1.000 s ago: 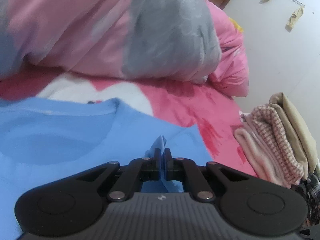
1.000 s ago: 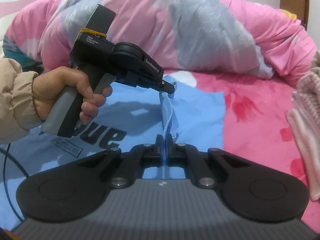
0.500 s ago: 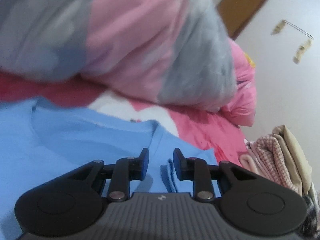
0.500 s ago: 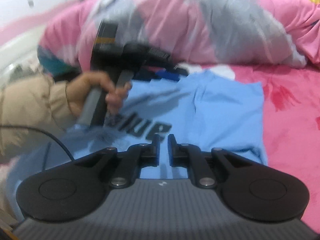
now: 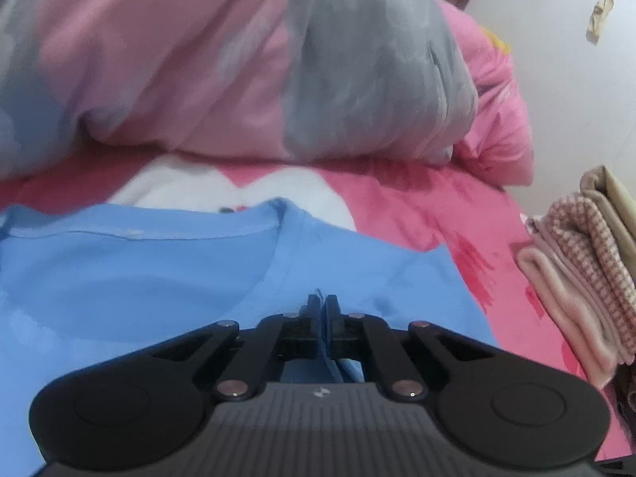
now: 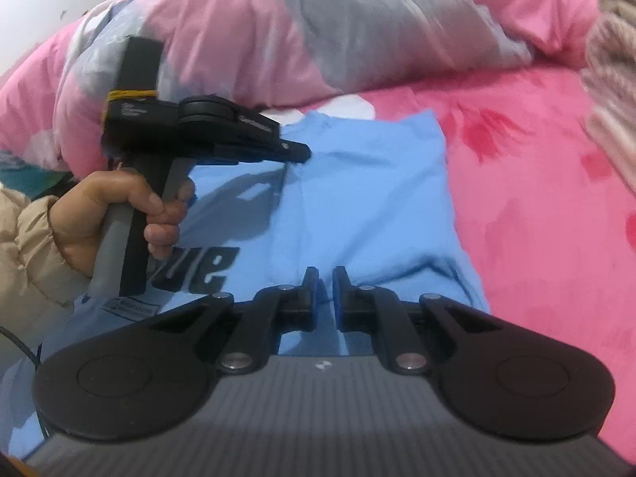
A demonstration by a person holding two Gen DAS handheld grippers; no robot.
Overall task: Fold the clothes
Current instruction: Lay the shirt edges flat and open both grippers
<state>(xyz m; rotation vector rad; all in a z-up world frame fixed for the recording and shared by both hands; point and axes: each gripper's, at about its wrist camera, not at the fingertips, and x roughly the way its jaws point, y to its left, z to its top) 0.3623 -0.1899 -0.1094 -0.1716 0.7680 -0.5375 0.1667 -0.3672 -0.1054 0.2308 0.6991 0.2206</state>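
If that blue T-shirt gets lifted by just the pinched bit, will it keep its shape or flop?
Probably flop: the blue T-shirt lies flat and creased on the bed, so the cloth looks thin and soft. Likely light too, since the left gripper pinches a small fold of it. It should drag rather than slide on the fuzzy cover.

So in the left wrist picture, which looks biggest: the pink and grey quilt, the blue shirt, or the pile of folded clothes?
1. Pink and grey quilt
2. Blue shirt, though it lies nearer the camera, so that is unsure
3. Pile of folded clothes, partly cut off at the edge
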